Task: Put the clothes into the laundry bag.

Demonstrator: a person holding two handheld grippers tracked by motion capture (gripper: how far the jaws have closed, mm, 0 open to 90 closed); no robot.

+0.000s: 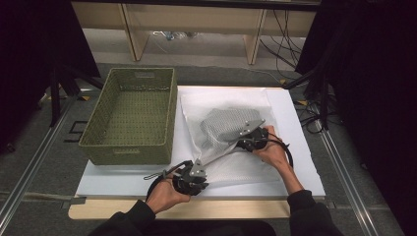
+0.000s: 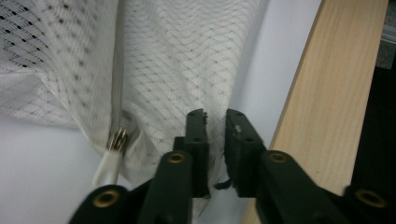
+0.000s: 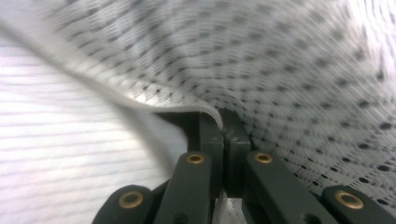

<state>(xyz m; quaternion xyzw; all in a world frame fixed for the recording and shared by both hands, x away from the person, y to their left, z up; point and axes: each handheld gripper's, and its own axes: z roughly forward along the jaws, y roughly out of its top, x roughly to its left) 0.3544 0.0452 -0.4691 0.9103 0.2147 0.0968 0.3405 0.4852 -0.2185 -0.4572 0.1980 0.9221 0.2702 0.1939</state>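
A white mesh bag [image 1: 231, 164] lies on the white board [image 1: 300, 167], with a grey garment [image 1: 223, 125] showing through its upper part. My left gripper [image 1: 202, 166] is at the bag's near left corner. In the left gripper view its jaws [image 2: 215, 123] stand slightly apart, with thin mesh [image 2: 187, 56] in the gap, beside the zipper pull [image 2: 117, 140]. My right gripper [image 1: 237, 143] is at the bag's middle, lifting the fabric. In the right gripper view it [image 3: 223, 122] is shut on the bag's hemmed edge [image 3: 187, 108].
A green woven basket [image 1: 98, 120] stands empty on the left, next to the board. The wooden table edge [image 1: 221, 209] [image 2: 327, 93] runs along the near side. Metal rails flank the table, and cables hang at the far right.
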